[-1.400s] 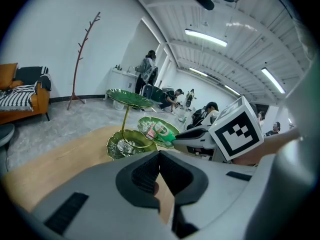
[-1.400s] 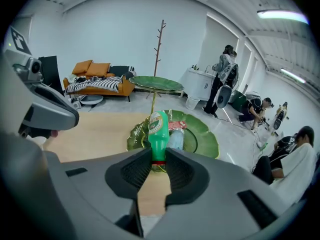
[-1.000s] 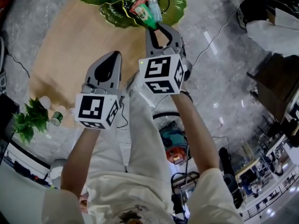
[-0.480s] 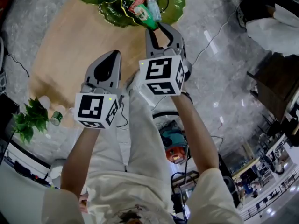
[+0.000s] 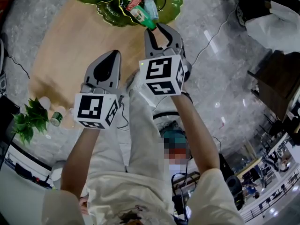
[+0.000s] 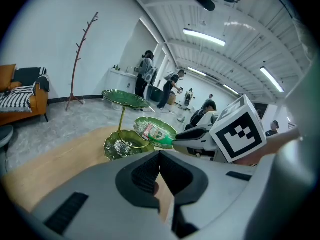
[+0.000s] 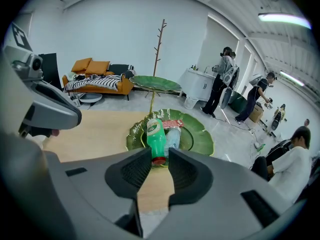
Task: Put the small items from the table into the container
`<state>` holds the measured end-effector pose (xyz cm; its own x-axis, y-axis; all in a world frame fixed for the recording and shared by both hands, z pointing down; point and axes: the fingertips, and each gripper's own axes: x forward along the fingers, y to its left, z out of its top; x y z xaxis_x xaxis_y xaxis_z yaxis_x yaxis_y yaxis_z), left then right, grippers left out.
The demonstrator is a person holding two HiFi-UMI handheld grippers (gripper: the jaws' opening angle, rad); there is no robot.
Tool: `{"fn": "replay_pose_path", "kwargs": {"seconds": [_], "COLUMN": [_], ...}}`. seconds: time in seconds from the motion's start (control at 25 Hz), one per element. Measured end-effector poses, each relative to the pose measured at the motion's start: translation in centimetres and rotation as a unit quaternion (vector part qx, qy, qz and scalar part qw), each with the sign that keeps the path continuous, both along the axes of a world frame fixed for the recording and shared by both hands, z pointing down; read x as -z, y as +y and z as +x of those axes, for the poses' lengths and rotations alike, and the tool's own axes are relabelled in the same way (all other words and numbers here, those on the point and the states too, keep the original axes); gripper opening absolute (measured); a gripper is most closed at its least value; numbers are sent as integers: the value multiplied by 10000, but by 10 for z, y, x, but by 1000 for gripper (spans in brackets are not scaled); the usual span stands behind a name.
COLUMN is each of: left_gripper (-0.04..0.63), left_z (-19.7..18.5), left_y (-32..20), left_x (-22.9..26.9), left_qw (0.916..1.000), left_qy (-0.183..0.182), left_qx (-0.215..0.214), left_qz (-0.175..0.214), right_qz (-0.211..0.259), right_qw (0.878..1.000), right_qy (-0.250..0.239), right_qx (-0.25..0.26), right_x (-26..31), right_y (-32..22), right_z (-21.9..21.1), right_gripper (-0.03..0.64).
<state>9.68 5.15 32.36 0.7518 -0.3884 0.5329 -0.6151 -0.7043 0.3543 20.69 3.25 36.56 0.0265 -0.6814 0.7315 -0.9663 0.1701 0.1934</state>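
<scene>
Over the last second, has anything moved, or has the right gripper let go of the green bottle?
Nothing visibly changed. The right gripper still grips the green bottle by its red cap end at the green leaf tray; the left gripper stays shut and empty.

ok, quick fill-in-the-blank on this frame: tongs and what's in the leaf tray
The right tongs are shut on the ____ end of the green bottle.
The left tongs are ____ and hold nothing.
In the leaf tray lies a packet coloured ____.
Missing words: cap; shut; red.
</scene>
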Motion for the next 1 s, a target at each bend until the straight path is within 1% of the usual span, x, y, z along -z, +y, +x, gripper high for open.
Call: {"fn": "replay_pose_path", "kwargs": {"seconds": [0.44, 0.84, 1.0], "left_gripper": [8, 8, 8], "left_z": [-1, -3, -3], "left_y": [7, 13, 13], "left_x": [6, 14, 22], "left_qw": [10000, 9999, 9998], "left_qy": [20, 15, 21], "left_qx": [-14, -30, -50], "left_qz": [54, 107, 172], "right_qz": [-39, 108, 182], "right_qw": [10000, 9999, 9997], "right_qy": [-65, -75, -155], "right_qx": [-35, -104, -106], "right_x": [-2, 10, 18], "right_y": [10, 18, 23], "right_z": [-2, -3, -8], "right_gripper": [89, 89, 90]}}
